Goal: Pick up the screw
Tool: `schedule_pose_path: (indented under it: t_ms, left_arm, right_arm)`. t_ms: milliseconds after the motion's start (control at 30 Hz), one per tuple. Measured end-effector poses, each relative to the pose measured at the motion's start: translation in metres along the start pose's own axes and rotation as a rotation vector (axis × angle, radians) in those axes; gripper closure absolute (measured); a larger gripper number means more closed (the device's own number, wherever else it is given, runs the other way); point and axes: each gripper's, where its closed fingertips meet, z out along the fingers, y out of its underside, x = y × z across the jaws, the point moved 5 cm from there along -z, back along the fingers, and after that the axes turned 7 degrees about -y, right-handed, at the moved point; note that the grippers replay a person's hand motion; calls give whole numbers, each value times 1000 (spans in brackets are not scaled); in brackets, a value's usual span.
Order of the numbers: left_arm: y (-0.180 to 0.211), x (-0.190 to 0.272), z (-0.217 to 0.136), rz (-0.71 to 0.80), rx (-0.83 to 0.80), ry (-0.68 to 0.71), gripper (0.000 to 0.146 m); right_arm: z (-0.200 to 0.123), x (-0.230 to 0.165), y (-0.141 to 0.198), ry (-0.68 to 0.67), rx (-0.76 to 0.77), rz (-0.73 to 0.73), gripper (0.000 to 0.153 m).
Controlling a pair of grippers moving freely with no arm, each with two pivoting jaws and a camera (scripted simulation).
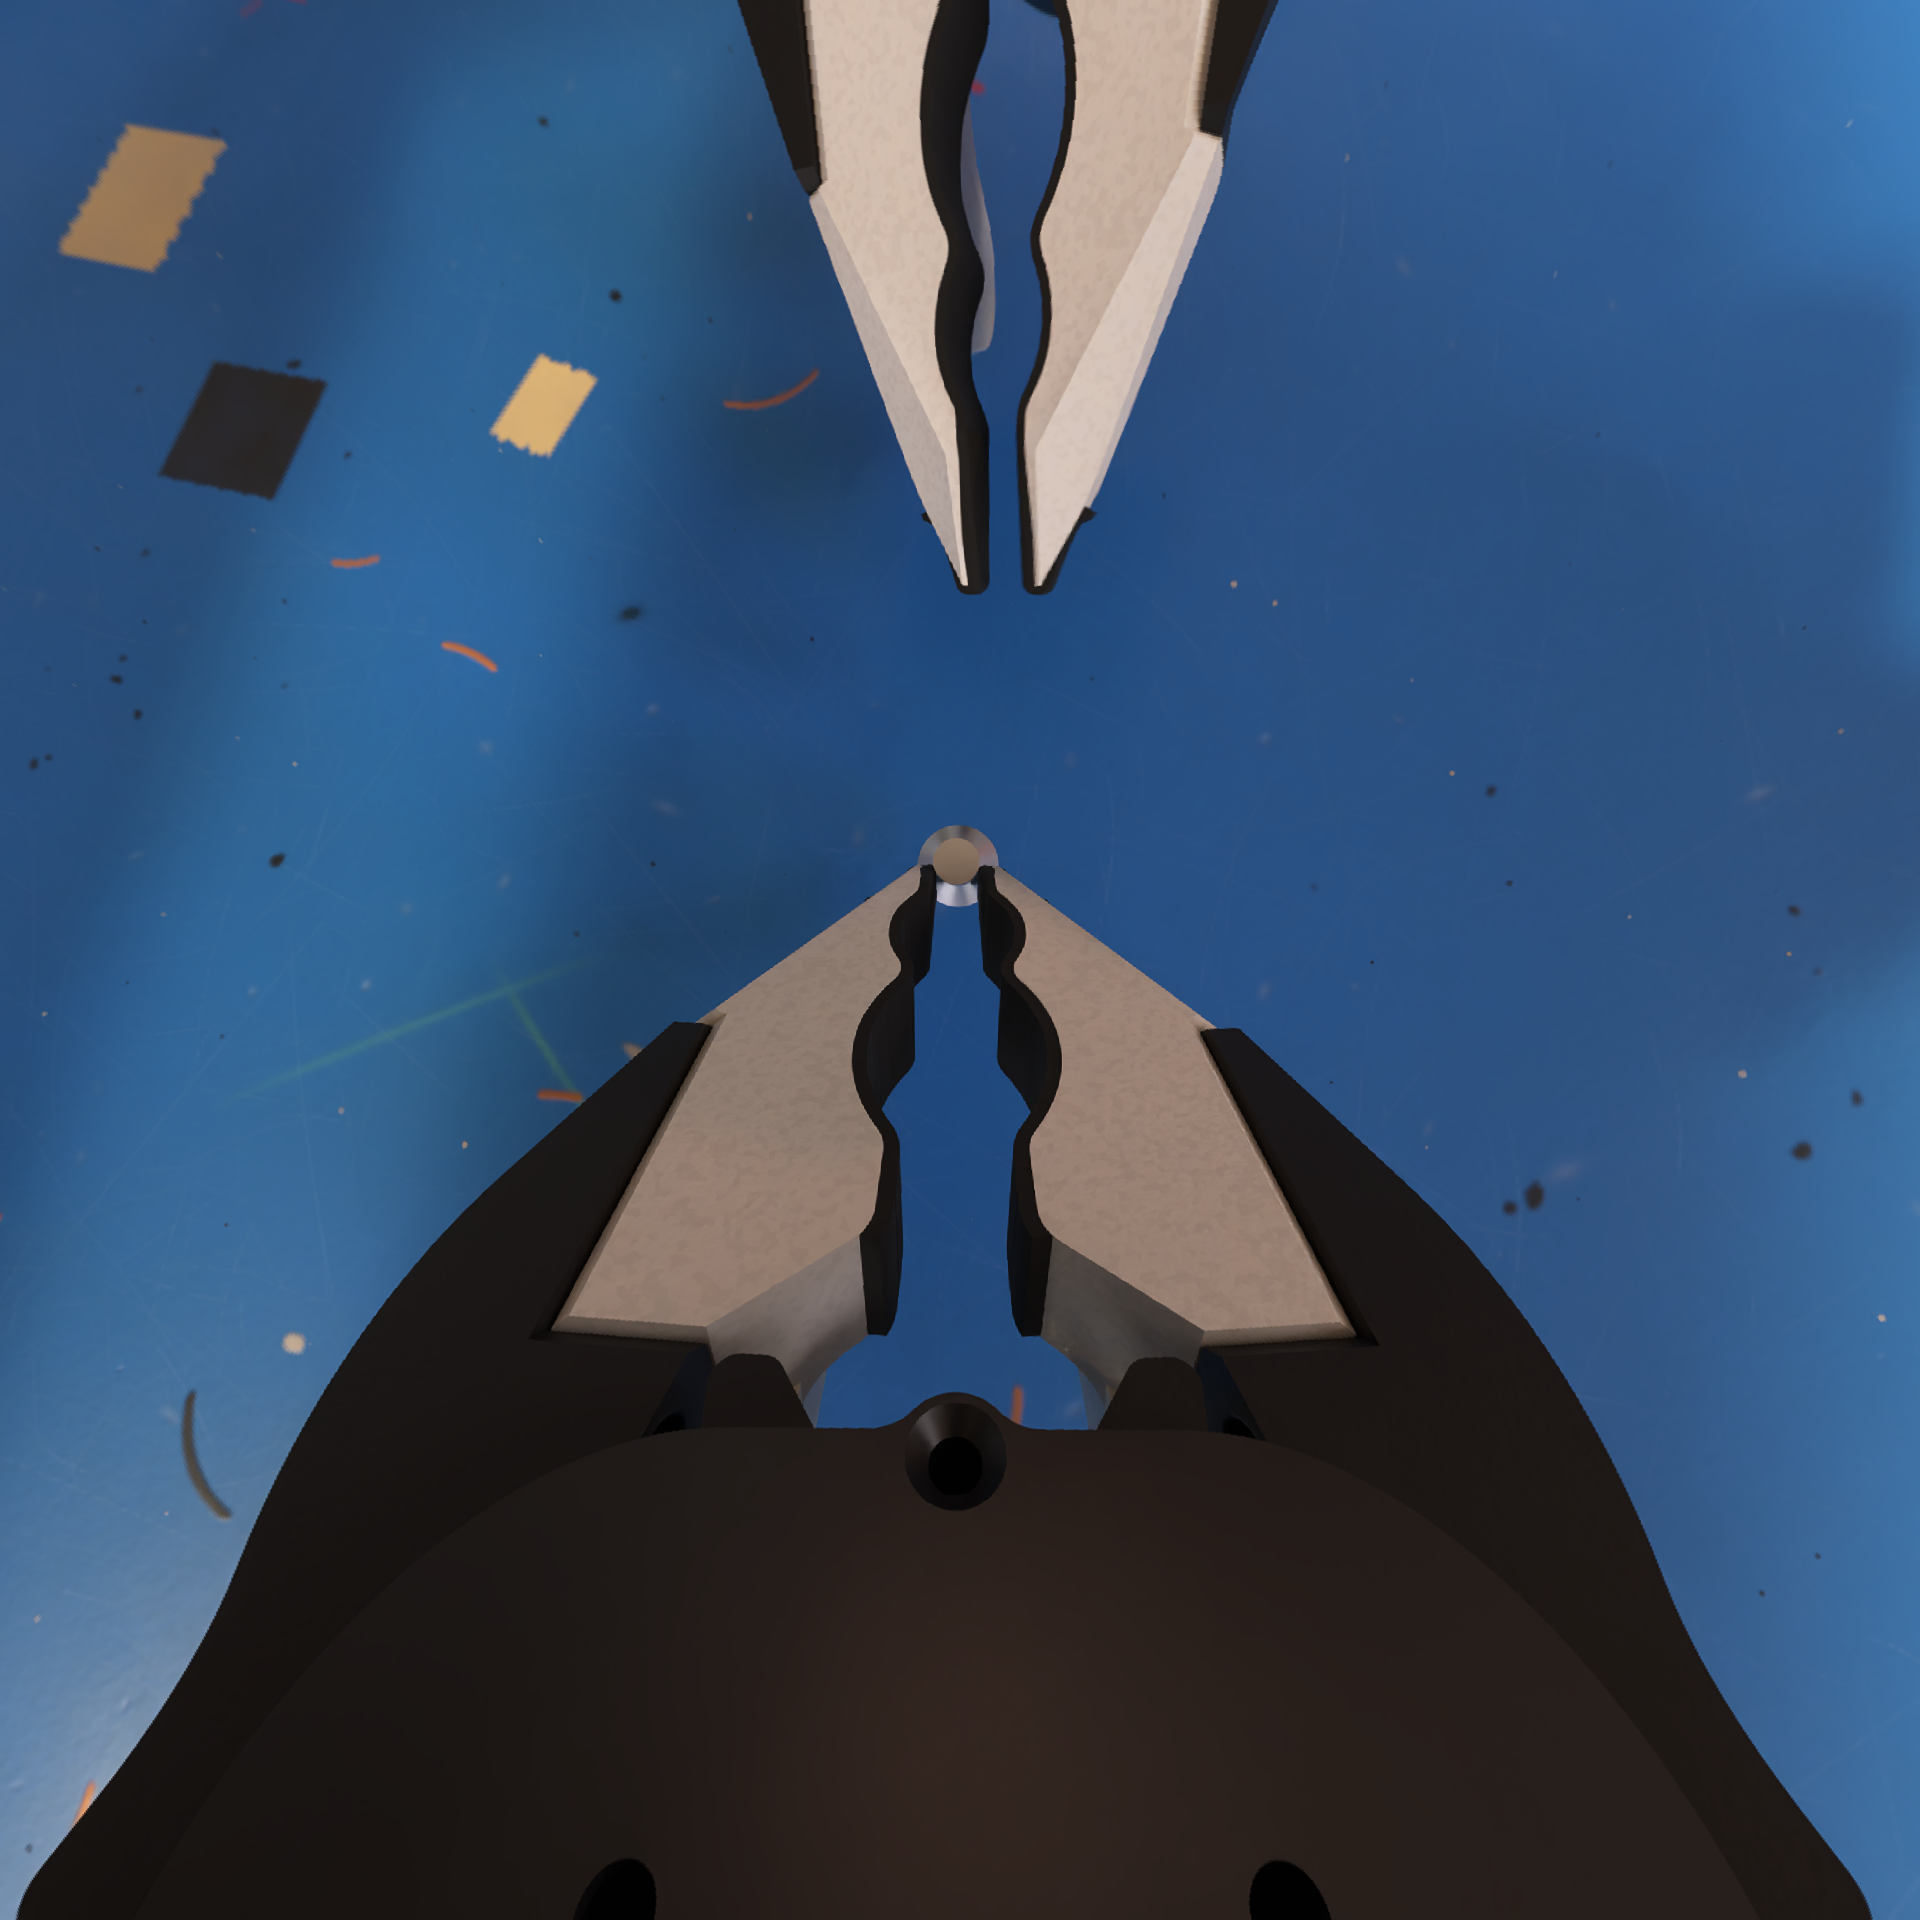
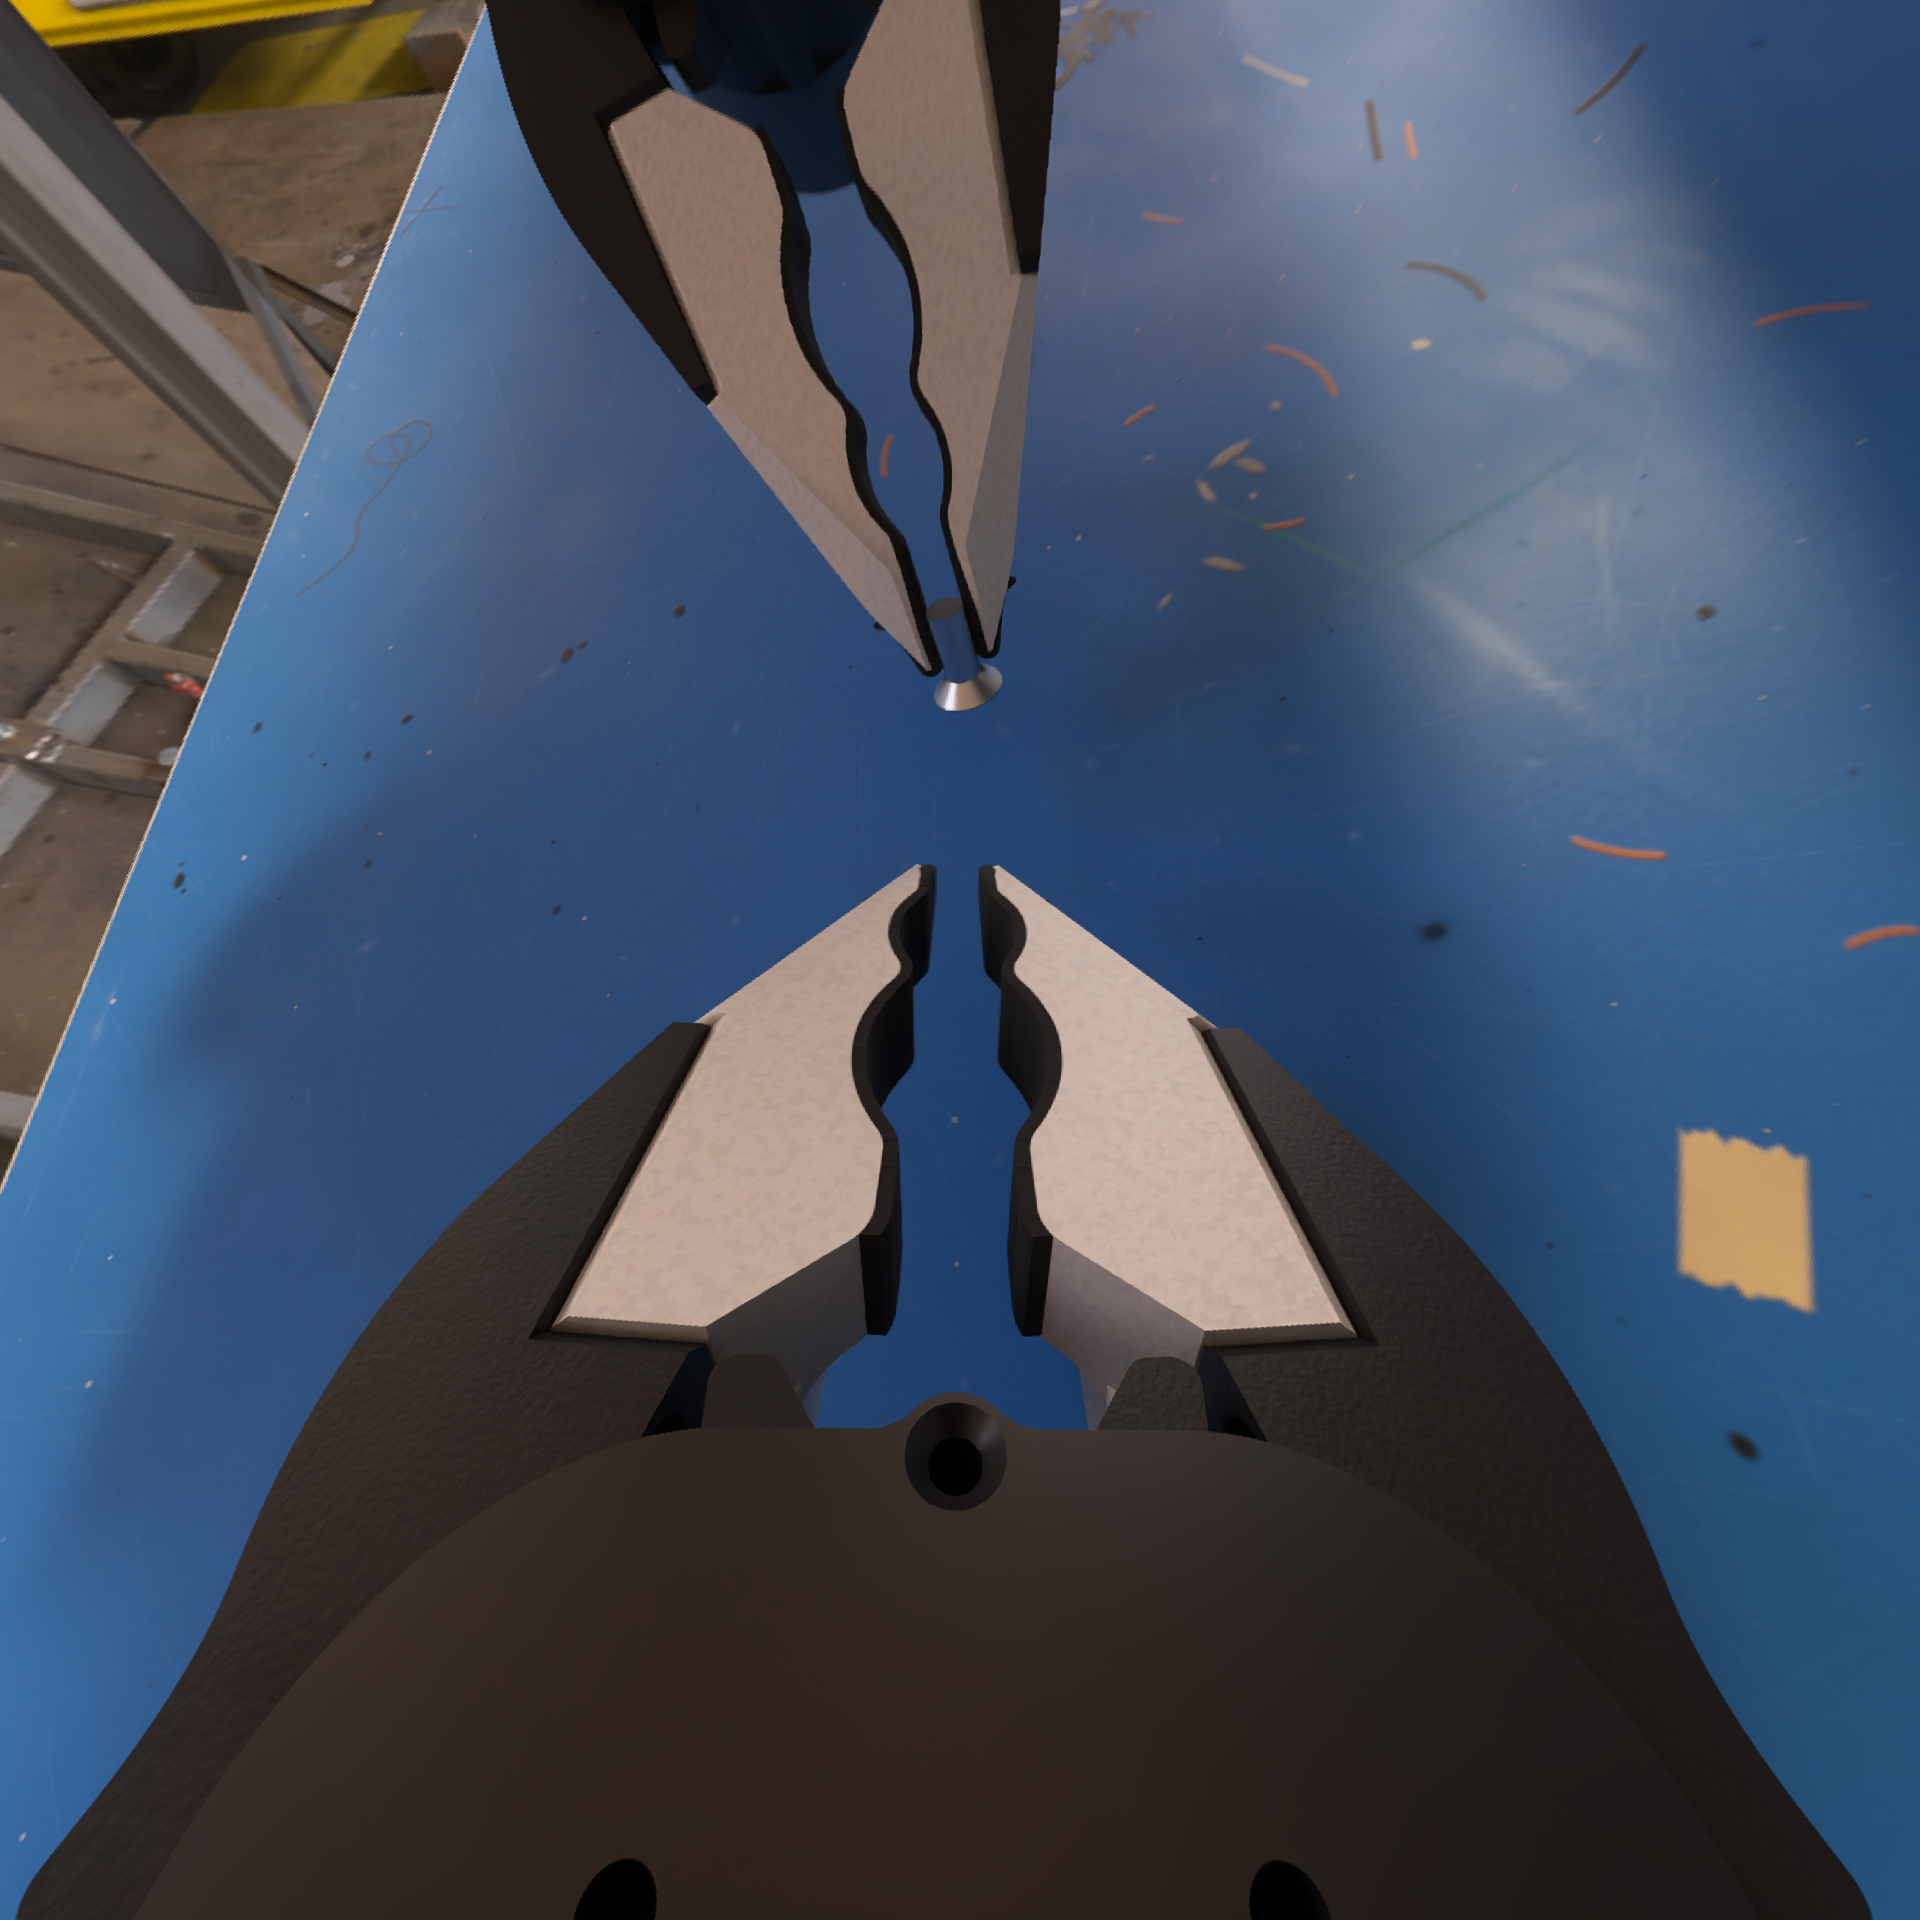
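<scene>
A small silver screw point(image 1: 956, 860) is pinched by its shank between the tips of my left gripper point(image 1: 957, 881). In the right wrist view the screw point(image 2: 964, 675) points head down at the blue table point(image 2: 1351, 987), held by the left gripper point(image 2: 958, 649); I cannot tell whether the head touches the table. My right gripper point(image 2: 957, 878) is empty, its jaws nearly together with a narrow slit, a short way in front of the screw. It faces the left gripper and shows in the left wrist view point(image 1: 995, 584).
Tan tape patches point(image 1: 140, 197) point(image 1: 542, 405) and a black patch point(image 1: 241, 429) lie flat on the table, with another tan patch point(image 2: 1745, 1216) in the right wrist view. Orange shavings and dark specks are scattered about. The table's edge point(image 2: 312, 416) runs on the left, with floor and metal frames beyond.
</scene>
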Motion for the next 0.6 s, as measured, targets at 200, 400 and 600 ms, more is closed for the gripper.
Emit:
schedule_pose_path:
  t_ms: [200, 400, 600]
  left_arm:
    - [-3, -5, -4, -29, 85, 13, 138]
    - [-11, -16, -19, -129, 281, 40, 138]
    - [-31, -23, -36, -258, 607, 159, 138]
  right_arm:
    - [-10, 1, -12, 13, 89, 4, 149]
    - [-34, 4, -25, -8, 288, 31, 126]
    - [-41, -5, -58, -14, 447, -12, 126]
